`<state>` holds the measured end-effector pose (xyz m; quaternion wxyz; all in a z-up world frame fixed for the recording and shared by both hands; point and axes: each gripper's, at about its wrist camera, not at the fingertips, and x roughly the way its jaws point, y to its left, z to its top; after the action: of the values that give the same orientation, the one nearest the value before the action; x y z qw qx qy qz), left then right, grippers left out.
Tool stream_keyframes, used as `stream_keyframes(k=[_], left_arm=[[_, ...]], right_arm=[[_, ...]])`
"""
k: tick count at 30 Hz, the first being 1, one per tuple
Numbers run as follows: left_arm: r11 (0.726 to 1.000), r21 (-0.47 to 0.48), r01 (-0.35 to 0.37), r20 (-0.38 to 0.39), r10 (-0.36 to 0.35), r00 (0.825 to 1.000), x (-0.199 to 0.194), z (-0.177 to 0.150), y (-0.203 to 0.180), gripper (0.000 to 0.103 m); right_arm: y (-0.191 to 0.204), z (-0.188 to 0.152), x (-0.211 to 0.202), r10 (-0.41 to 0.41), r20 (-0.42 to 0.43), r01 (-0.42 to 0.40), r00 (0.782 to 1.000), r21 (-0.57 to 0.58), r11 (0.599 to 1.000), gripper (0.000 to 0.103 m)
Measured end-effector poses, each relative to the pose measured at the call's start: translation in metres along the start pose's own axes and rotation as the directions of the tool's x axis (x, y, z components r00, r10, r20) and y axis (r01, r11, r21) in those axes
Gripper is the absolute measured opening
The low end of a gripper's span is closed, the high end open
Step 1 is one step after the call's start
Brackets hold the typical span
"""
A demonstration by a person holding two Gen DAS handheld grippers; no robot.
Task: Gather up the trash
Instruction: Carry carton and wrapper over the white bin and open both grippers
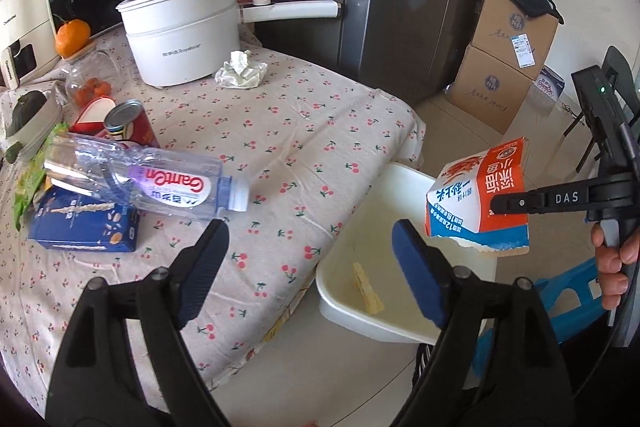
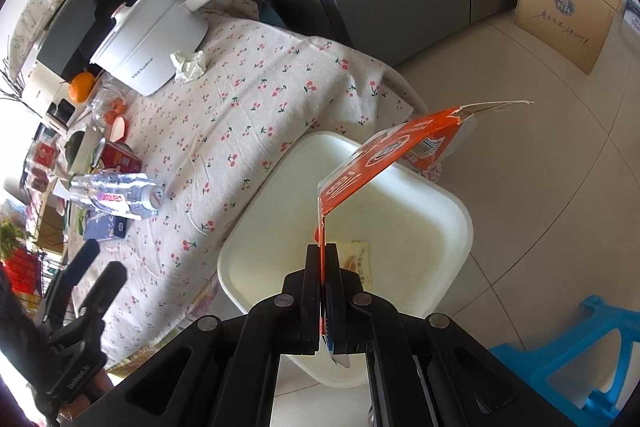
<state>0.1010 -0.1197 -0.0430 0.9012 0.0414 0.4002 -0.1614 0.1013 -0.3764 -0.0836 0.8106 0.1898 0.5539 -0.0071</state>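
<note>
The right gripper (image 2: 325, 281) is pressed together on the edge of a torn orange, white and blue cardboard carton (image 2: 384, 163), held over a white plastic bin (image 2: 448, 211) just ahead of it. The left gripper (image 1: 308, 259) is spread with nothing between its blue pads (image 1: 206, 263). Beyond its left finger, a crushed clear plastic bottle (image 1: 160, 183) lies on the cherry-print tablecloth (image 1: 280, 131); further ahead a crumpled white tissue (image 1: 242, 69) is seen.

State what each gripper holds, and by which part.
Right gripper pinches the flattened carton by one edge, over the bin. Left gripper holds nothing.
</note>
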Motion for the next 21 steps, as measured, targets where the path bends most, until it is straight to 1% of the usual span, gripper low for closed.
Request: stream_keyframes(k=[5,10,15,17,19,20,21], left_arm=[[0.997,-0.031,-0.069,-0.003,0.069,0.998,-0.016,-0.009,0.025,0.091],[0.992,-0.030,-0.124,-0.006,0.124,0.992,-0.027,-0.019,0.042,0.092],[0.987,-0.023,-0.160,-0.007,0.160,0.987,-0.036,-0.028,0.056,0.093],[0.984,-0.022,-0.177,-0.006,0.177,0.984,-0.040,-0.031,0.062,0.093],[0.982,-0.024,-0.188,-0.005,0.187,0.982,-0.043,-0.034,0.068,0.094],[0.981,-0.027,-0.191,-0.006,0.191,0.982,-0.045,-0.035,0.071,0.094],[0.981,-0.031,-0.193,-0.007,0.193,0.981,-0.046,-0.036,0.074,0.094]], right_arm=[[0.006,0.001,0.035,-0.041,-0.078,0.041,0.996,-0.002,0.999,0.003],[0.018,0.005,0.063,-0.087,-0.125,0.084,0.988,-0.025,0.996,0.003],[0.028,0.005,0.080,-0.104,-0.151,0.101,0.983,-0.031,0.994,0.003],[0.031,0.005,0.082,-0.099,-0.155,0.097,0.983,-0.022,0.995,0.007],[0.033,0.006,0.083,-0.092,-0.156,0.093,0.983,-0.003,0.996,0.010],[0.034,0.007,0.083,-0.086,-0.155,0.088,0.984,0.005,0.996,0.018],[0.034,0.007,0.082,-0.082,-0.155,0.085,0.985,0.012,0.996,0.023]])
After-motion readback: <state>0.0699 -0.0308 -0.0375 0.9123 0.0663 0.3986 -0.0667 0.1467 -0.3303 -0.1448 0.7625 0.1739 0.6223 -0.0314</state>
